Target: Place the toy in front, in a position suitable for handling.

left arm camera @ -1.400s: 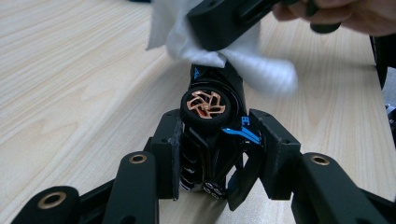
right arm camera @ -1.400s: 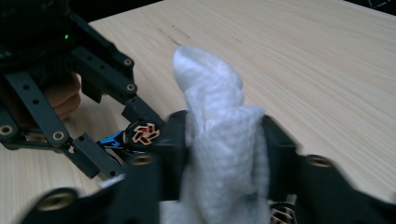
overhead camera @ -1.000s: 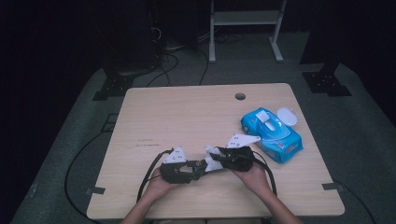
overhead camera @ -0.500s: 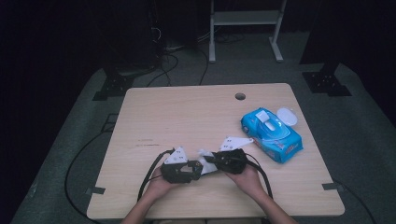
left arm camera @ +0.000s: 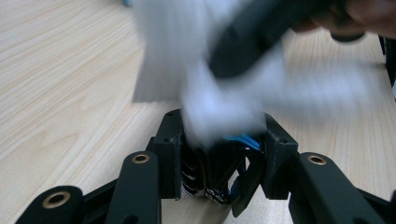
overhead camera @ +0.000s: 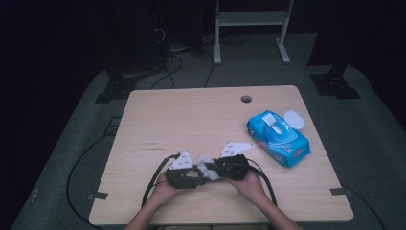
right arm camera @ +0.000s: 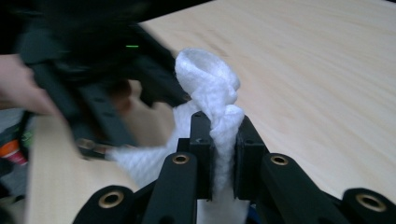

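White wipe (overhead camera: 207, 168) hung bunched between your two grippers at lower centre of the high view, just above the worktop (overhead camera: 191, 120). Your right gripper (right arm camera: 219, 140) had its jaws pinching one twisted end; your left gripper (left arm camera: 219, 140) pinched the other. Pulling apart too hard could tear it or slip it free. The near edge lay close below your hands; open room stretched toward upper left, away from the blue wipe pack (overhead camera: 278, 139).

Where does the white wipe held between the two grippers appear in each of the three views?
High view: the white wipe sits low at centre, between the two grippers.
Left gripper view: the wipe is a blurred white mass, upper centre, above the jaws.
Right gripper view: the wipe stands at centre, pinched in the jaws.
Shared landmark: the wooden table.
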Motion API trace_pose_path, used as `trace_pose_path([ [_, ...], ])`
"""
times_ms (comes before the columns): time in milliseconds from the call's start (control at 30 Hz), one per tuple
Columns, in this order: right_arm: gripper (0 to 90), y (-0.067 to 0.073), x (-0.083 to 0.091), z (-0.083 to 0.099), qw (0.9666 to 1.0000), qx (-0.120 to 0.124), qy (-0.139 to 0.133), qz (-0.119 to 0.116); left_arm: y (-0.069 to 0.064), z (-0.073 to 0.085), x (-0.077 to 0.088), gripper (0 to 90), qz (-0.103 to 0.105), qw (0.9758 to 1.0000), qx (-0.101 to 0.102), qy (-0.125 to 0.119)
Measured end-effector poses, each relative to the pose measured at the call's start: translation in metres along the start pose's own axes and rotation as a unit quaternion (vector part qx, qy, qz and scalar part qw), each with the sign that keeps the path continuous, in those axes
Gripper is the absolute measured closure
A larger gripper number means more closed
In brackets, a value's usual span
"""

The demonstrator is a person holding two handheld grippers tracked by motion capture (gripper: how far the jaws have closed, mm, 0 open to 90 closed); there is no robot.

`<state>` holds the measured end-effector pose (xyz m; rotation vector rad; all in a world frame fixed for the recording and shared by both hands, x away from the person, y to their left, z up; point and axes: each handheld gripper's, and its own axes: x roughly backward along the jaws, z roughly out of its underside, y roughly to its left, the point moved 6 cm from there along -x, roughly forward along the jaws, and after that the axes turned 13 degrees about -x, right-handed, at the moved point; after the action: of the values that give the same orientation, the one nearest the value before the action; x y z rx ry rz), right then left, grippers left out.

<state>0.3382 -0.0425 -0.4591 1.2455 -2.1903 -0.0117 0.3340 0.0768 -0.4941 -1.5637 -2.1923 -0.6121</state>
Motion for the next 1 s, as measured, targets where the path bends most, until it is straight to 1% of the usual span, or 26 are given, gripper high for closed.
trace_pose_path([
  [33, 80.1, 0.005, -0.004, 0.000, 0.9999, 0.011, 0.003, -0.006, 0.000, 0.000, 0.000, 58.3, 0.000, 1.0000, 0.000, 0.000],
  [67, 80.2, 0.008, -0.004, 0.000, 0.9996, 0.026, 0.005, 0.001, 0.000, 0.001, 0.001, 58.3, 0.001, 1.0000, 0.000, -0.001],
  [100, 80.2, 0.007, -0.003, 0.000, 0.9996, 0.029, 0.006, 0.002, 0.000, 0.001, 0.001, 58.4, 0.000, 1.0000, -0.002, -0.001],
  [133, 80.2, 0.003, -0.001, 0.000, 0.9997, 0.024, 0.008, 0.005, 0.000, 0.001, 0.001, 58.4, 0.000, 1.0000, -0.001, -0.001],
  [167, 80.3, -0.003, 0.003, -0.001, 0.9997, 0.019, 0.006, 0.014, 0.000, 0.000, 0.001, 58.4, 0.000, 1.0000, -0.002, -0.001],
  [233, 80.3, -0.019, 0.012, 0.001, 0.9987, 0.018, 0.004, 0.048, 0.000, 0.001, 0.001, 58.4, -0.001, 1.0000, -0.001, -0.002],
  [267, 80.3, -0.025, 0.017, 0.002, 0.9985, 0.006, 0.002, 0.054, 0.000, 0.001, 0.001, 58.4, -0.001, 1.0000, -0.002, -0.002],
  [300, 80.4, -0.028, 0.019, 0.002, 0.9985, -0.003, -0.001, 0.054, 0.000, 0.000, 0.000, 58.4, -0.001, 1.0000, -0.003, -0.002],
  [367, 80.3, -0.026, 0.020, 0.003, 0.9989, -0.009, -0.003, 0.046, 0.000, 0.000, 0.000, 58.3, -0.002, 1.0000, -0.002, -0.002],
  [433, 80.3, -0.016, 0.013, 0.004, 0.9998, -0.013, -0.004, 0.014, 0.000, 0.000, 0.001, 58.4, -0.002, 1.0000, -0.001, -0.001],
  [467, 80.2, -0.011, 0.010, 0.004, 0.9999, -0.008, -0.003, 0.008, 0.001, 0.001, 0.001, 58.5, -0.003, 1.0000, 0.001, 0.000],
  [533, 80.2, -0.007, 0.007, 0.003, 0.9998, 0.012, 0.001, 0.013, 0.001, 0.001, 0.002, 58.6, -0.006, 1.0000, 0.000, -0.001],
  [567, 80.2, -0.008, 0.008, 0.003, 0.9999, 0.010, 0.003, 0.013, 0.001, 0.002, 0.003, 58.7, -0.007, 1.0000, -0.001, -0.001],
  [633, 80.3, -0.017, 0.014, 0.003, 0.9997, 0.004, 0.002, 0.022, 0.001, 0.002, 0.003, 58.8, -0.006, 1.0000, 0.001, -0.001],
  [700, 80.3, -0.029, 0.022, 0.005, 0.9988, 0.005, 0.001, 0.049, 0.002, 0.002, 0.003, 58.8, -0.005, 1.0000, -0.001, 0.000],
  [733, 80.3, -0.035, 0.027, 0.005, 0.9985, -0.001, -0.002, 0.055, 0.002, 0.002, 0.003, 58.8, -0.006, 1.0000, -0.002, 0.000],
  [800, 80.3, -0.041, 0.032, 0.006, 0.9984, -0.021, -0.006, 0.052, 0.001, 0.001, 0.003, 58.8, -0.007, 1.0000, -0.004, 0.000],
  [833, 80.4, -0.040, 0.032, 0.006, 0.9984, -0.025, -0.008, 0.051, 0.001, 0.001, 0.003, 58.7, -0.007, 1.0000, -0.005, 0.002],
  [867, 80.3, -0.037, 0.030, 0.006, 0.9985, -0.024, -0.008, 0.050, 0.001, 0.002, 0.002, 58.8, -0.007, 1.0000, -0.003, 0.000],
  [933, 80.3, -0.027, 0.024, 0.007, 0.9989, -0.006, -0.004, 0.046, 0.001, 0.002, 0.003, 58.8, -0.007, 1.0000, 0.000, 0.000],
  [1000, 80.3, -0.022, 0.022, 0.006, 0.9987, 0.012, 0.001, 0.050, 0.001, 0.002, 0.004, 58.9, -0.008, 1.0000, -0.001, 0.000],
])
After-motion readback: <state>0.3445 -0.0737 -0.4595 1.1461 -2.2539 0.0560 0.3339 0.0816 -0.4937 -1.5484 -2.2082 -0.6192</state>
